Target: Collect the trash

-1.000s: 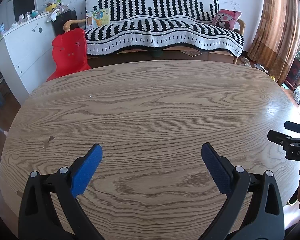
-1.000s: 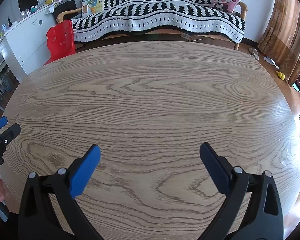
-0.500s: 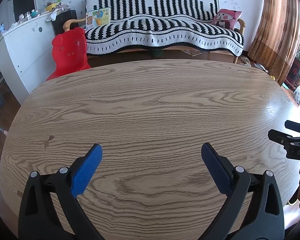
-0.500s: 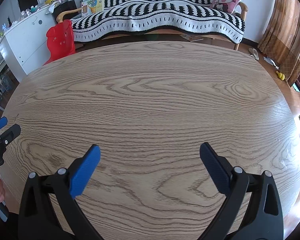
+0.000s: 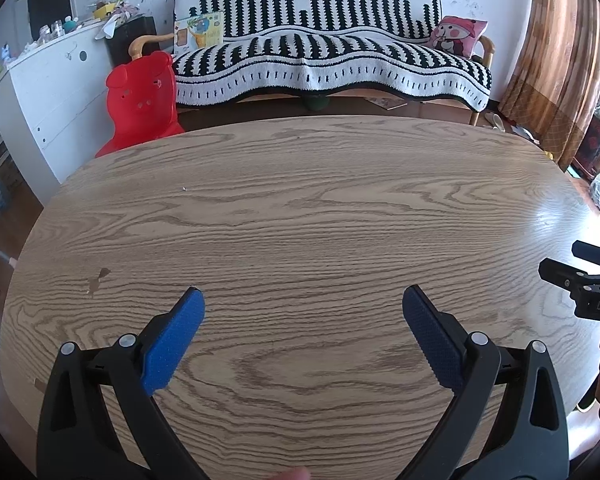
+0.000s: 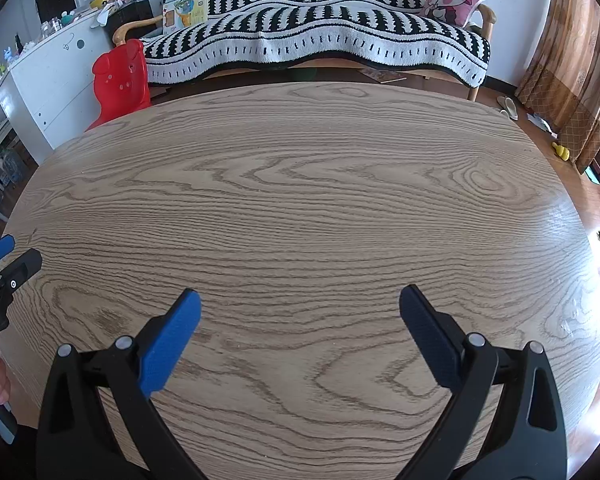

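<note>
Trash is not to be seen in either view, so where it lies cannot be told; only a small dark chip [image 5: 96, 282] marks the wooden table [image 5: 300, 208] at the left of the left wrist view. The left gripper [image 5: 302, 312] hangs over the table's near part with its blue pads spread wide and nothing between them, as it was a second ago. The right gripper [image 6: 300, 312] stands equally wide and holds nothing, also unchanged. Each tool shows at the other view's edge, in the same spot as before. Beyond the table, at the top of the frame, stand a striped sofa [image 5: 328, 48] and a red chair [image 5: 142, 100].
</note>
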Motion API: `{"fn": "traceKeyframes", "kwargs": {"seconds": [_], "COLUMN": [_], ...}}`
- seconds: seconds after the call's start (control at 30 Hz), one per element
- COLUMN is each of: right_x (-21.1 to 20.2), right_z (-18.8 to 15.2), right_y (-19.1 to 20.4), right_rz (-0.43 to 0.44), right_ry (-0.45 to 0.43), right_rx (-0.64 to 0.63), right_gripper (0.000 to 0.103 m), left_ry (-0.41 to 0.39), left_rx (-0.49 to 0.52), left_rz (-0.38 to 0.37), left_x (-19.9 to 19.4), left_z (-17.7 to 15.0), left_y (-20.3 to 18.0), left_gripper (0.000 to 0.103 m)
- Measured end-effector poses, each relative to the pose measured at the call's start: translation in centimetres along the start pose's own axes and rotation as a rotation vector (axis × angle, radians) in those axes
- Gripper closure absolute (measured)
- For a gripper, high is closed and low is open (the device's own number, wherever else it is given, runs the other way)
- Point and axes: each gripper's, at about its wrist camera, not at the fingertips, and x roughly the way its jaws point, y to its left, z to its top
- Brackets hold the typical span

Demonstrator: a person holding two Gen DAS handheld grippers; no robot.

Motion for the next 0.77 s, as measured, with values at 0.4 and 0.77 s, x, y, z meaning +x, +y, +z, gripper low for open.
{"fn": "traceKeyframes", "kwargs": {"seconds": [0.4, 0.77], "right_x": [0.03, -0.03], "right_z": [0.09, 0.1], "right_y": [0.07, -0.23], "right_rz": [-0.002, -0.003], "right_ry": [0.0, -0.001], "right_rx": [0.001, 0.0], "right_gripper": [0.007, 0.007], "left_ry": [-0.016, 0.003], "left_rx": [-0.026, -0.025], "left_rz": [-0.025, -0.009], "left_x": [-0.53, -0.4], "left_z": [-0.1, 0.08], "left_y": [0.2, 0.14], "left_gripper": [0.007, 0.007]}}
